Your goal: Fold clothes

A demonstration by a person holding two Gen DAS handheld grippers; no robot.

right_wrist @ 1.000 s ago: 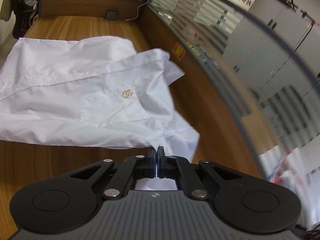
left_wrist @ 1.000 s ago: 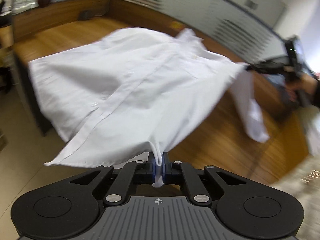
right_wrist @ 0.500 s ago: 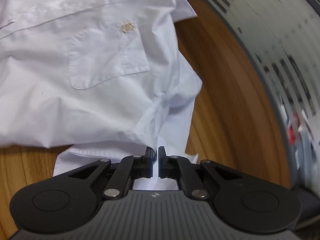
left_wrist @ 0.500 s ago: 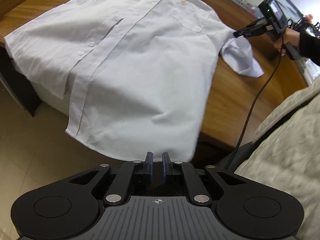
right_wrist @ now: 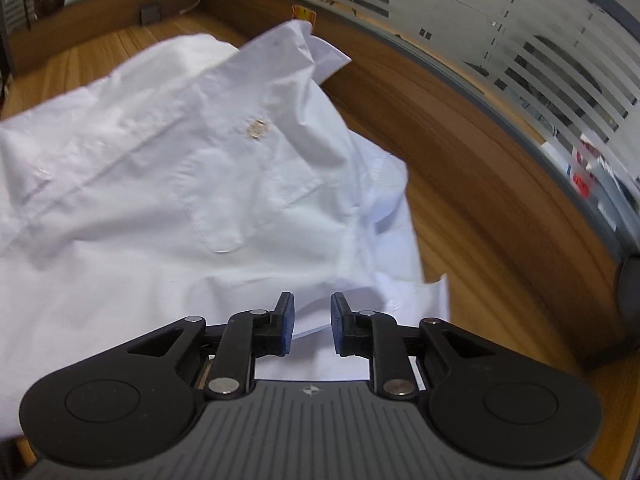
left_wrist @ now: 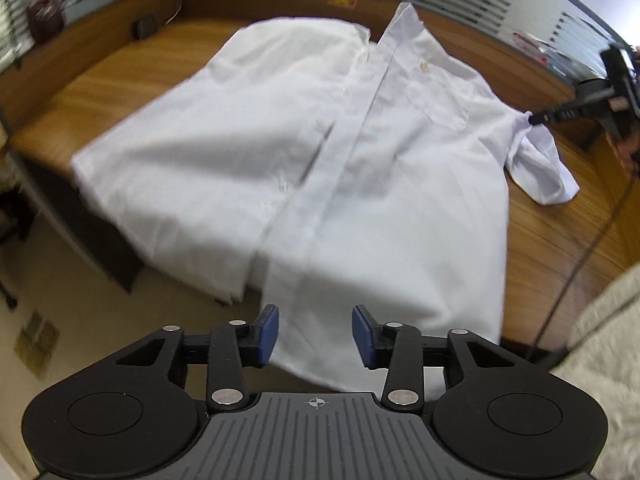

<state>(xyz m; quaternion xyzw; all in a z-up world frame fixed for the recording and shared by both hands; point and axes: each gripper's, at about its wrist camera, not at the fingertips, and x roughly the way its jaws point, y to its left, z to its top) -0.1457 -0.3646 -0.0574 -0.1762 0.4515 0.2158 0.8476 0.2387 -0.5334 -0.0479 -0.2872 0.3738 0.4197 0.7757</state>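
A white short-sleeved shirt [left_wrist: 360, 184] lies front up on the wooden desk [left_wrist: 560, 240], with its hem hanging over the near edge. My left gripper [left_wrist: 316, 334] hovers over the hem. Its jaws are opening; the blue pads [left_wrist: 267, 334] press on no cloth. In the right wrist view the shirt's chest pocket [right_wrist: 248, 200] and collar [right_wrist: 308, 40] show. My right gripper [right_wrist: 312, 324] sits over the right sleeve [right_wrist: 400, 292], jaws opening, nothing pinched. In the left wrist view the right gripper [left_wrist: 536, 119] sits at the sleeve seam.
A wood and frosted-glass partition [right_wrist: 520, 80] curves round the desk's far side. A small black box [left_wrist: 144, 26] sits at the back left. A black cable [left_wrist: 576, 264] hangs at the right, beside a person's light garment [left_wrist: 600, 340]. Floor [left_wrist: 60, 300] lies below the desk's left edge.
Both grippers were shut on the shirt a second ago; both have let go and their jaws have spread. The shirt has dropped and now lies spread on the desk.
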